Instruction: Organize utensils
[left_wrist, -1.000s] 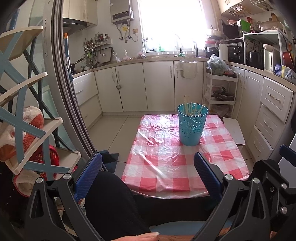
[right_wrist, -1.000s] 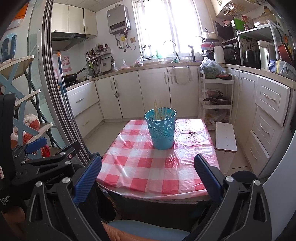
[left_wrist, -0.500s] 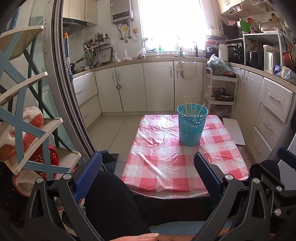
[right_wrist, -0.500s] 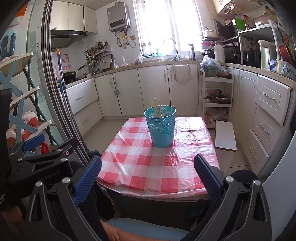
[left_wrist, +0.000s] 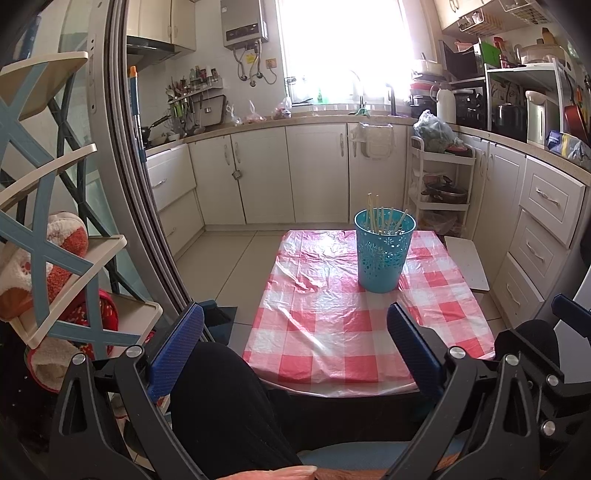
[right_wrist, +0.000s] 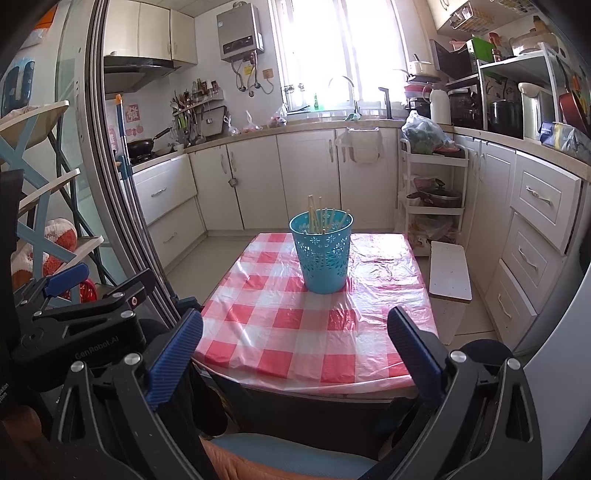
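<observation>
A blue perforated basket (left_wrist: 383, 251) stands on a table with a red-and-white checked cloth (left_wrist: 332, 325). Several pale wooden chopsticks (left_wrist: 376, 218) stand inside it. The basket (right_wrist: 322, 253) and chopsticks (right_wrist: 317, 218) also show in the right wrist view. My left gripper (left_wrist: 295, 350) is open and empty, held back from the table's near edge. My right gripper (right_wrist: 295, 350) is open and empty too, at the near edge. The left gripper's body (right_wrist: 85, 314) shows at the left of the right wrist view.
A blue and cream shelf rack (left_wrist: 48, 206) with soft items stands at the left beside a sliding door frame (left_wrist: 122, 184). White cabinets (left_wrist: 314, 173) line the back and right. A white trolley (left_wrist: 439, 184) and a white board (left_wrist: 465, 262) stand right of the table.
Both views have drifted slightly; the right gripper has shifted a little, so the basket sits slightly higher and further right in its view. Both grippers stay open and empty.
</observation>
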